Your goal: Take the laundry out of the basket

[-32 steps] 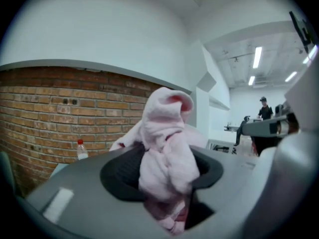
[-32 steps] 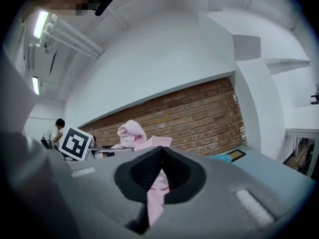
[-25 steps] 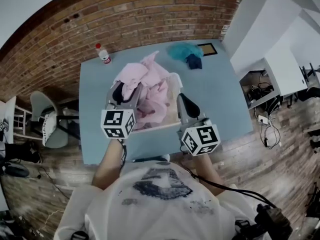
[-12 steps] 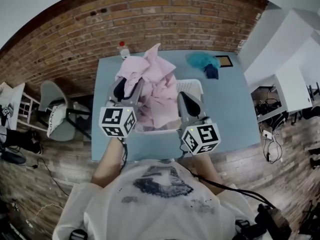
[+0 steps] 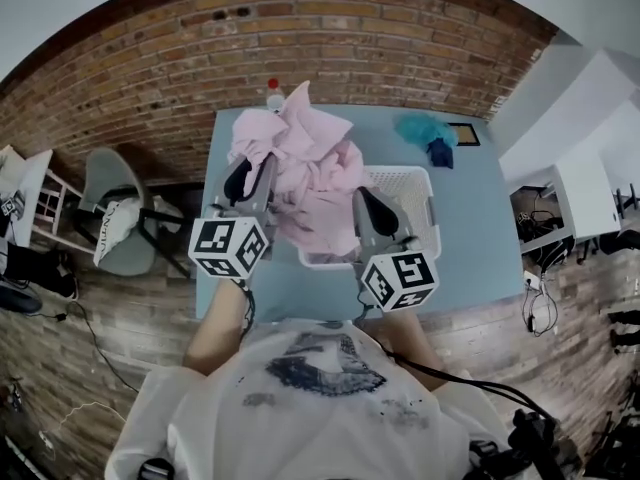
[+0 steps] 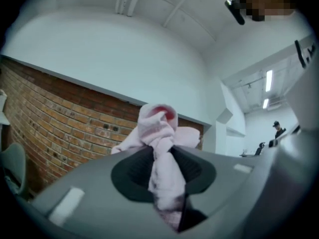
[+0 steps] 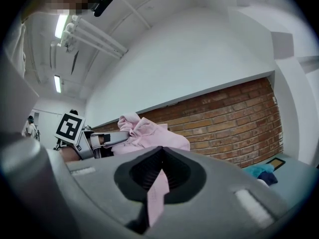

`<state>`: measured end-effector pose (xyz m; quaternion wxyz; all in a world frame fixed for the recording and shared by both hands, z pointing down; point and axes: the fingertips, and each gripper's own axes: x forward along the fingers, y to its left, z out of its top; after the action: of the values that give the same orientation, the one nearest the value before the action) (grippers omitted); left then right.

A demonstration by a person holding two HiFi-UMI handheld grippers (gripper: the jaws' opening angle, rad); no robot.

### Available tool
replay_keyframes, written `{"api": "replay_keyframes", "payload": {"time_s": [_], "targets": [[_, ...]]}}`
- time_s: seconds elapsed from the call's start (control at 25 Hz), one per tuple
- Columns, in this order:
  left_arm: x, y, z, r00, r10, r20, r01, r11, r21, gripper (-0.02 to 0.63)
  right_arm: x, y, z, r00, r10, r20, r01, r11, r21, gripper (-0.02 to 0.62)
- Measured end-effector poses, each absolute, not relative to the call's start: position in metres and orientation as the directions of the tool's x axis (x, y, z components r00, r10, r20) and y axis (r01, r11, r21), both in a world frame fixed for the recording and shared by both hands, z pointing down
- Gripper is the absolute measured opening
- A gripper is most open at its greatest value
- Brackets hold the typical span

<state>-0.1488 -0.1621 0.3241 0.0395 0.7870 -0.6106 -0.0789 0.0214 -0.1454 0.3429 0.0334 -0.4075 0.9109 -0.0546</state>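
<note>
Head view: the white laundry basket (image 5: 420,200) sits on the blue table (image 5: 475,223). The pink garment (image 5: 300,158) hangs lifted over the basket's left half and hides much of the inside. The left gripper (image 5: 257,176) and right gripper (image 5: 360,203) each hold one side of it.

Left gripper view: the jaws have just been closing and pinch a thick, twisted bunch of the garment.

Right gripper view: the jaws are pressed together on a thin, flat fold of it, whose lower end is cut off.
</note>
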Motion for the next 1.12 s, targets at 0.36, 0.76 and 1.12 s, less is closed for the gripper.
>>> {"api": "replay_keyframes", "payload": {"time_s": [0.36,0.76,1.12], "targets": [[-0.209,-0.15,0.333,0.22,-0.971,-0.093,-0.941,-0.236,0.242,0.086,-0.035,-0.141,0.345,-0.682,-0.731,-0.005,-0.726,0.678,-0.119,-0.003],[-0.269,-0.131,0.33,0.174,-0.981,-0.084,-0.971,-0.185,0.151,0.08,-0.098,-0.13,0.347,-0.712,-0.702,-0.011,-0.695,0.708,-0.124,-0.003],[-0.323,-0.113,0.383,0.093,-0.995,0.037,-0.994,-0.091,0.059,0.069,-0.147,-0.122,0.359,-0.743,-0.669,-0.006,-0.662,0.736,-0.142,-0.003]]}}
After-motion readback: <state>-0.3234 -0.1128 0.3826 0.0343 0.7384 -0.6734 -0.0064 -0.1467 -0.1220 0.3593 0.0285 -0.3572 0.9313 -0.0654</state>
